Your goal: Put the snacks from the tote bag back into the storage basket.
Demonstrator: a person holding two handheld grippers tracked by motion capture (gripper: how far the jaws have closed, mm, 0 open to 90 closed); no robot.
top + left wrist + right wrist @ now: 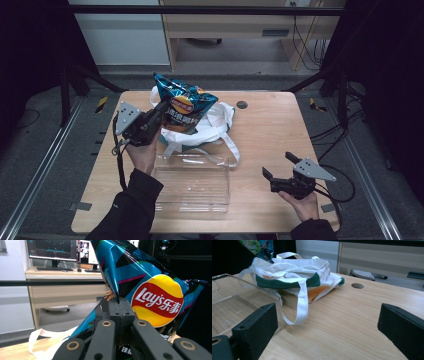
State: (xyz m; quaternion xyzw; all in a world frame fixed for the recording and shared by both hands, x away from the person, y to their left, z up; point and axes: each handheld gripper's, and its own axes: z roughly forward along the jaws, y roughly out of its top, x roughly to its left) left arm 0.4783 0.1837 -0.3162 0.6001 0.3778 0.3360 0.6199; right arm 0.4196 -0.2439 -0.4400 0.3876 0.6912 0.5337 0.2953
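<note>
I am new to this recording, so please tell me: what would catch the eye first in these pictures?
The shiny blue chip bag stands out, pinched at its edge by the left gripper above the white cloth bag. In front lies a clear plastic tray. The right gripper waits open at the table's near right corner.

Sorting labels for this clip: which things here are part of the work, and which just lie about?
In the work: chip bag, pinched in the left claw; white tote bag under it.
Lying about: clear plastic tray; open right claw, holding nothing.
</note>
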